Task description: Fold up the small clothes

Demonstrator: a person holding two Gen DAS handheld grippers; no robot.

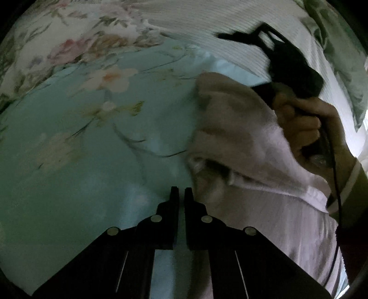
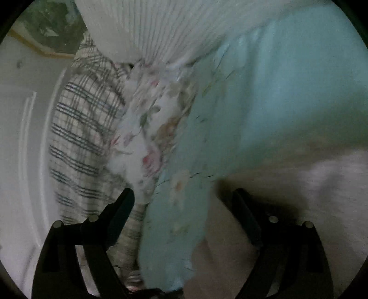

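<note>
A pale pink garment (image 1: 243, 142) lies bunched on the teal floral bedsheet (image 1: 92, 142), with a flatter part spreading toward the lower right. My left gripper (image 1: 181, 193) hangs just left of the garment's edge, its jaws shut, and no cloth shows between them. A hand (image 1: 306, 128) holds my right gripper (image 1: 241, 32) above the garment's far side. In the right wrist view the right gripper (image 2: 184, 199) stands wide open over the sheet (image 2: 264, 92). Its right finger is over the garment (image 2: 310, 184), which is blurred, and nothing is gripped.
A white ribbed cover (image 1: 230, 20) (image 2: 161, 34) lies along the far side of the bed. Plaid cloth (image 2: 80, 138) and a floral pillow or quilt edge (image 2: 149, 128) sit at the bed's side, next to a white wall (image 2: 18, 138). A dark sleeve (image 1: 352, 188) is at the right.
</note>
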